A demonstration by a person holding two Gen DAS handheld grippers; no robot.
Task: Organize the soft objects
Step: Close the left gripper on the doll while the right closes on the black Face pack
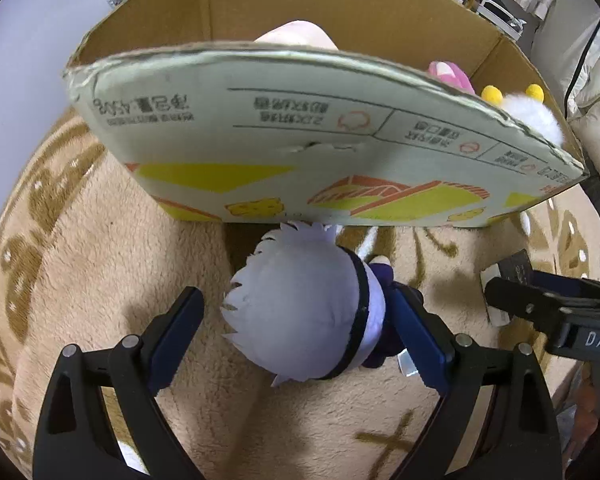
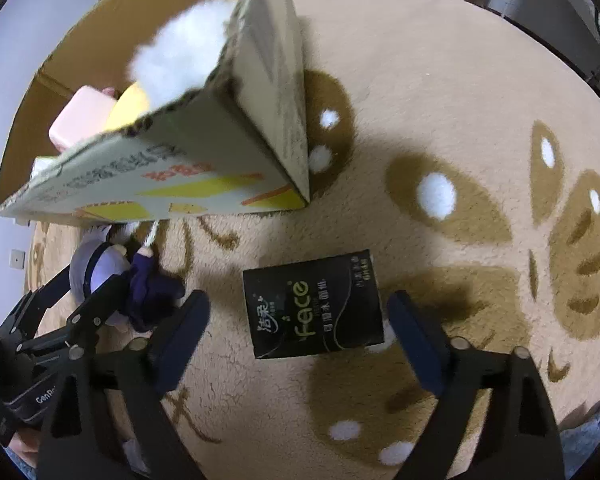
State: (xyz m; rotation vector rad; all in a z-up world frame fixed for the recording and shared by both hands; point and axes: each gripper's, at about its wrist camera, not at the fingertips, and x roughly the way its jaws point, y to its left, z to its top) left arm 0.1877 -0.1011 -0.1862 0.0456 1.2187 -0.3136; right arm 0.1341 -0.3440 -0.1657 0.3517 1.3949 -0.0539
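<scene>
The left hand-held gripper points steeply down at a plush doll with a pale spiky-haired head and a dark purple body, lying on the beige patterned rug just in front of the cardboard box. Its jaws stand wide to either side of the doll's head; the finger at 3 o'clock lies right against the doll's body, the one at 9 o'clock is clear of the hair, and whether either pad really presses cannot be told. The doll's face is turned away and its lower body is hidden behind the head and that finger. The right hand-held gripper also stands wide open over a black tissue pack lying flat on the rug, a gap showing on both sides of the pack, nothing held. In the left wrist view the pack is only a cut-off dark corner at 3 o'clock behind the right tool. The box sits at 12 o'clock in the left view and 10 o'clock in the right; its near wall hides most of what is inside, so only tops show: a white fluffy toy with yellow knobs, a pink soft item, and a yellow one whose shape cannot be made out. The print on the box is too blurred to read.
</scene>
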